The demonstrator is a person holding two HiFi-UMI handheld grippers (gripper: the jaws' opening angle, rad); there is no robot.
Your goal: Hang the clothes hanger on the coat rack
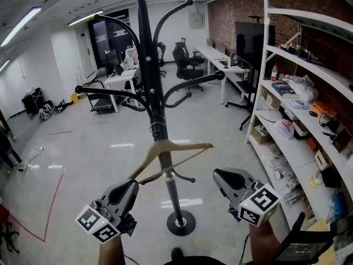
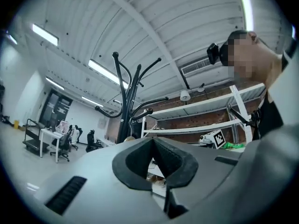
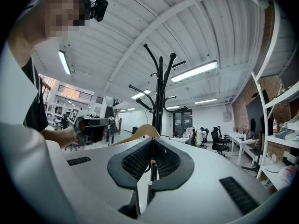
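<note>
Step in hand, by judgement: presenting hanger (image 1: 172,150) to rack (image 1: 148,65), hanging not yet complete. Located in front of the pole (image 1: 165,164), wooden, tilted with left end low and right end high, wire hook (image 1: 156,128) close against the pole below the curved arms (image 1: 190,84) and apparently resting on none of them. Held at its low left end by left tool (image 1: 134,184), clenched, jaws pressed together at the tips in the left gripper view; grip on the wood read mainly from the head view, where the end meets the tips. Right tool (image 1: 217,174) clenched on nothing, only a narrow slit between the jaws, positioned low and right of the pole, apart from the hanger, with hanger and rack visible ahead of it in the right gripper view. Next move, as judged: raise the left end to level the hanger, lift the hook above an arm, and lower it over that arm before releasing. Keep the hook opening turned toward the arm; steady the free right end with the right tool if swing develops.
</note>
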